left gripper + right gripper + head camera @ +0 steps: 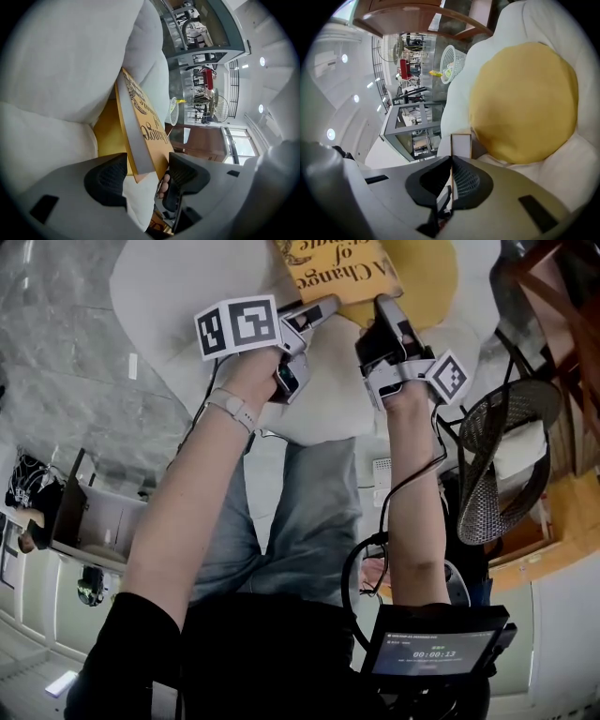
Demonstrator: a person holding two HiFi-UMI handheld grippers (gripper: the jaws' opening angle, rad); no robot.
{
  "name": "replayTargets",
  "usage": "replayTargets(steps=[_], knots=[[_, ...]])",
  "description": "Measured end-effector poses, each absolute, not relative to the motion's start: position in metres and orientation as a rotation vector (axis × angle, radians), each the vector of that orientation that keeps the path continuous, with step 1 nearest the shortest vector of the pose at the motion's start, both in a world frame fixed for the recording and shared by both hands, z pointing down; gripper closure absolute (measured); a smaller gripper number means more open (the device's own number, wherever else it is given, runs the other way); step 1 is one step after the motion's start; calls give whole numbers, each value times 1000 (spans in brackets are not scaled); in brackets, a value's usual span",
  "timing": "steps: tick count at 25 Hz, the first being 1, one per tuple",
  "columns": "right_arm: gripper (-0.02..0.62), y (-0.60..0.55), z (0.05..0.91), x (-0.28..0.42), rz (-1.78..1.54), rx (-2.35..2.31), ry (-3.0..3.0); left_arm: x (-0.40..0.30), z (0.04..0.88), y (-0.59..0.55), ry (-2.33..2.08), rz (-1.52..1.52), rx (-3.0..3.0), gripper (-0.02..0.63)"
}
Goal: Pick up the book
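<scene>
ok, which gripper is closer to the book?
Right. The right gripper is shut on an edge of the book, so it touches it. The left gripper is open, its jaws straddling the book's near corner without clamping.

White padded seat carrying a round yellow cushion at its centre, set on a grey marbled floor. Near the seat's right edge are a black wire-mesh basket and reddish wooden furniture. Beyond the seat in the right gripper view are a white lattice bin and a grey glass-fronted cabinet. A small dark screen lies at the head view's lower edge.
</scene>
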State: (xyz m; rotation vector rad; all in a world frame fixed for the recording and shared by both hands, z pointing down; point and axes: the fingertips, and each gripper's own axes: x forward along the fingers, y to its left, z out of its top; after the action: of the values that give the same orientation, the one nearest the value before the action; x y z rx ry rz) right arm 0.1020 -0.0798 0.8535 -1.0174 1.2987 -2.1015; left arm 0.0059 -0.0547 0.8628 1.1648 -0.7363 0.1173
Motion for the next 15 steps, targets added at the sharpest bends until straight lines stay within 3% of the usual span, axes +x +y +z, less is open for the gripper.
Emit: replayTargets(steps=[15], knots=[[565,-75,862,103,-2186,-1065,1362,9,876,-66,-751,83,1123,359]])
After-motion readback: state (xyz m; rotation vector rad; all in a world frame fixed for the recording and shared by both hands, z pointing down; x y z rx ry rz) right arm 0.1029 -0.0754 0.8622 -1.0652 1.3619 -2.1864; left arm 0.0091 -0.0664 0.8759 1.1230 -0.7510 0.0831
